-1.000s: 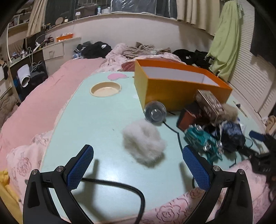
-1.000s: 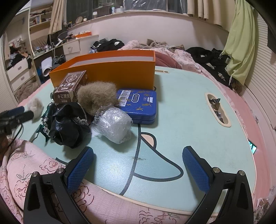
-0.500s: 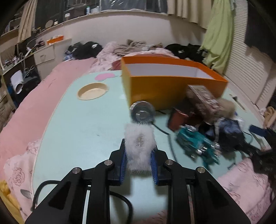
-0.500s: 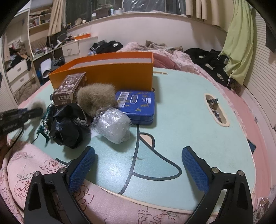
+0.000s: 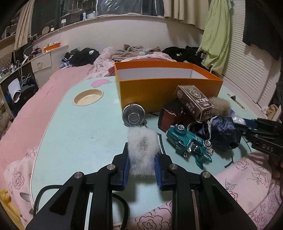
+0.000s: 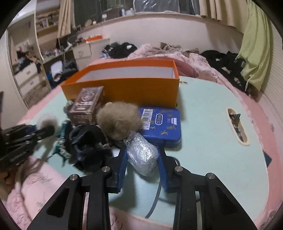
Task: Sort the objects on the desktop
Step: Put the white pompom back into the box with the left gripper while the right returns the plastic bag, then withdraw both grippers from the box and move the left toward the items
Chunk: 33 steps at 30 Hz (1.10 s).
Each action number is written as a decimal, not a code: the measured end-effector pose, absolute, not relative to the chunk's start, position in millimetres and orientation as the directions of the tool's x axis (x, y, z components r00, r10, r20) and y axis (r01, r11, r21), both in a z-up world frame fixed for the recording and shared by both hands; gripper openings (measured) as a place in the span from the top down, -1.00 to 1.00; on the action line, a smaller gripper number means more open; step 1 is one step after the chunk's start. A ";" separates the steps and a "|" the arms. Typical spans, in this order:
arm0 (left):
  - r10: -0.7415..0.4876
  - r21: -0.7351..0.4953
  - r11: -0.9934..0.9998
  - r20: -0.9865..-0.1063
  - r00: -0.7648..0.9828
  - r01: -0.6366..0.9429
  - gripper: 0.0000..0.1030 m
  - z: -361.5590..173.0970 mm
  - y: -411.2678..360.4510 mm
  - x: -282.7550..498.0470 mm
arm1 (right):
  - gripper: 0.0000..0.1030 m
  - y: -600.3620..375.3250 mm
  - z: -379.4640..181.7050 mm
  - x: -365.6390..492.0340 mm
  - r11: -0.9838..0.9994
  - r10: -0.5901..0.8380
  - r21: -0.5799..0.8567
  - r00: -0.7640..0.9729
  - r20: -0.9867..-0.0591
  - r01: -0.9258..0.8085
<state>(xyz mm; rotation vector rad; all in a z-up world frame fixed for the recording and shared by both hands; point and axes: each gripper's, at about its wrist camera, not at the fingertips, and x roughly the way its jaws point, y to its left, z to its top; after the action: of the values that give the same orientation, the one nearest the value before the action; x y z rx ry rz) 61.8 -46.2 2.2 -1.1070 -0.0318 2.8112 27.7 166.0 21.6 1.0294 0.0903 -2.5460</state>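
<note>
Sorting has barely begun: the orange box at twelve o'clock looks empty, though its floor is partly hidden. The left gripper pinches the white fluffy puff. The right gripper's fingers are closing around the foil-wrapped lump on the counter. The pile remains unsorted.

A bed with pink bedding is seen at twelve o'clock — drawers at ten, curtains above.
</note>
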 end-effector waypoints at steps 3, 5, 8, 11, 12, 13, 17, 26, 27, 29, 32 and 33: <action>0.127 -0.068 -0.992 -0.669 -0.732 -0.110 0.51 7.8 -47.0 63.2 | 0.39 185.4 34.5 38.5 -0.922 -0.367 0.146 -0.686 -0.628 0.360; 0.149 -0.092 -0.989 -0.660 -0.736 -0.117 0.51 16.2 -48.9 61.0 | 0.39 192.8 48.5 39.7 -0.924 -0.370 0.155 -0.719 -0.589 0.349; 0.165 -0.106 -0.986 -0.627 -0.761 -0.127 0.51 37.8 -47.4 49.4 | 0.39 186.6 77.6 21.5 -0.922 -0.377 0.143 -0.747 -0.548 0.360; 0.163 -0.117 -0.986 -0.613 -0.773 -0.115 0.51 60.0 -44.9 20.8 | 0.38 165.8 101.6 -8.4 -0.918 -0.376 0.091 -0.774 -0.509 0.386; 0.168 -0.124 -0.985 -0.612 -0.773 -0.116 0.51 64.9 -44.0 9.8 | 0.38 155.3 105.1 -20.5 -0.915 -0.379 0.081 -0.771 -0.512 0.396; 0.171 -0.127 -0.985 -0.610 -0.774 -0.117 0.51 69.1 -42.6 -5.5 | 0.37 149.4 105.8 -30.3 -0.913 -0.379 0.076 -0.767 -0.518 0.400; 0.142 -0.128 -0.989 -0.666 -0.732 -0.075 -0.10 56.4 -42.9 -49.0 | -0.39 124.2 84.1 -71.6 -0.923 -0.340 0.058 -0.735 -0.587 0.381; 0.093 -0.030 -0.995 -0.644 -0.759 -0.097 -0.49 38.3 -31.6 -57.3 | -0.49 116.9 53.1 -62.3 -0.921 -0.328 0.037 -0.721 -0.611 0.388; 0.092 -0.025 -0.995 -0.642 -0.761 -0.099 -0.50 38.2 -31.4 -58.2 | -0.48 115.9 53.1 -61.5 -0.922 -0.326 0.033 -0.725 -0.607 0.386; 0.088 -0.019 -0.995 -0.636 -0.767 -0.098 -0.50 37.9 -30.5 -59.6 | -0.48 114.4 52.5 -60.2 -0.924 -0.321 0.031 -0.730 -0.603 0.381; 0.098 -0.016 -0.994 -0.616 -0.782 -0.112 -0.51 37.3 -31.1 -59.1 | -0.48 116.0 55.0 -61.5 -0.927 -0.313 0.033 -0.723 -0.615 0.373; 0.106 -0.024 -0.993 -0.614 -0.782 -0.116 -0.51 38.3 -32.6 -57.4 | -0.48 116.0 57.3 -56.9 -0.931 -0.306 0.031 -0.728 -0.614 0.365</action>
<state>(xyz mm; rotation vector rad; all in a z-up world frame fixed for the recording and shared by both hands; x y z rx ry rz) -57.4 -32.6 38.3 -0.9830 0.0223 2.8593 -56.9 116.0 57.3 0.9093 0.1292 -2.6222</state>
